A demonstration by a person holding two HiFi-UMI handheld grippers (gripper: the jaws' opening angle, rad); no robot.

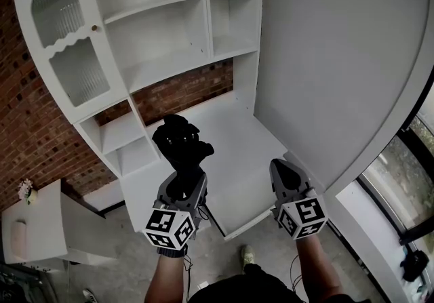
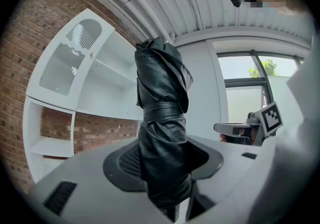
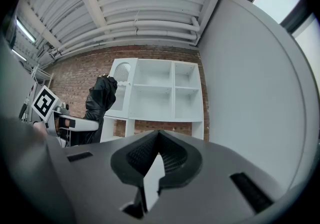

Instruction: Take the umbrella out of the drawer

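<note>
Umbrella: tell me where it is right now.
In the head view the umbrella sits left of centre, folded and clamped in the left hand-held gripper, held out in front of the white cabinet.

**Gripper status: left loaded, right empty**

Left gripper [image 1: 183, 185]: jaws clamped on the umbrella [image 1: 178, 144], which sticks out past the tips. Right gripper [image 1: 283, 171]: alongside, to the right of the left one, jaws together with nothing between them. Both point forward and level. The left forearm [image 1: 166, 276] and right forearm [image 1: 319, 269] extend straight back behind them.
</note>
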